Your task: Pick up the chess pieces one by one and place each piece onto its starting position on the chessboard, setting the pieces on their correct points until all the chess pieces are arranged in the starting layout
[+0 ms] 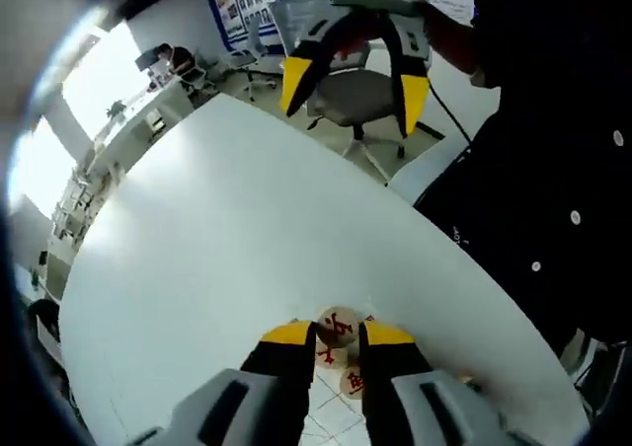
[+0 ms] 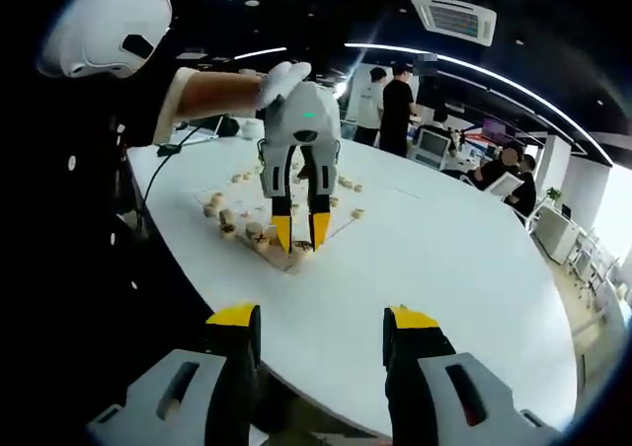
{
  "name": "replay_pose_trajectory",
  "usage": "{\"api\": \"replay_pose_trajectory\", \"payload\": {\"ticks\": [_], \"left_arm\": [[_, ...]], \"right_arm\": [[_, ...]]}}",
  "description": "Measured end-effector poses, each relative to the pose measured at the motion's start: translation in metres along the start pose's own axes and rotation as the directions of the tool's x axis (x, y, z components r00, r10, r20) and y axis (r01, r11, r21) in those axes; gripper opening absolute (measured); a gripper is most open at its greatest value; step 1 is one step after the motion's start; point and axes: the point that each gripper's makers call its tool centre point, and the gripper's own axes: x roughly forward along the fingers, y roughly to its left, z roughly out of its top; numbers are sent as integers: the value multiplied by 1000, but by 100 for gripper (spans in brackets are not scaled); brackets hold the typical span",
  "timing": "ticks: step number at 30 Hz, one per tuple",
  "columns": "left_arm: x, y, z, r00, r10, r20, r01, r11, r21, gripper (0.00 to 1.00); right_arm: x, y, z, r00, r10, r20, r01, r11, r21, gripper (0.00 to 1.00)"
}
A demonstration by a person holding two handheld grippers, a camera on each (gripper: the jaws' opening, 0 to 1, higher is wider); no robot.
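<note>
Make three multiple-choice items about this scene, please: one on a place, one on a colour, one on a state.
1. Where is the left gripper?
A. over the chessboard
B. beside the chair
C. on the floor

2. What colour are the jaw tips?
A. red
B. yellow
C. green

3. How is the right gripper?
A. shut on a piece
B. open, holding nothing
C. lying on the table

Answers:
1 A: its tips point down at the board among the pieces.
2 B: both grippers end in yellow.
3 B: its jaws stand wide apart over the table edge.
</note>
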Motion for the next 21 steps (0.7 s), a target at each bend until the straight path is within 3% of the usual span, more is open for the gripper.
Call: {"api": "replay_pose_trajectory", "payload": {"ticks": [4, 10, 14, 19, 21], "left_arm": [[-29, 6, -21, 994, 111, 10, -110, 988, -112, 20], [-72, 3, -79, 964, 256, -67, -264, 932, -246, 20], [-98, -11, -113, 940, 327, -95, -339, 876, -344, 20], [-125, -34, -148, 903, 409, -132, -422, 786, -452, 20], [-135, -44, -158, 886, 442, -143, -450, 741, -498, 20]], "right_arm": [[8, 1, 5, 1000, 20, 9, -20, 1000, -15, 50], [24, 7, 15, 997, 75, 15, -74, 996, -47, 50], [36, 13, 23, 993, 120, 10, -118, 989, -85, 50], [51, 23, 40, 984, 174, 21, -170, 977, -131, 50], [56, 27, 44, 981, 191, 20, -186, 971, -147, 50]]}}
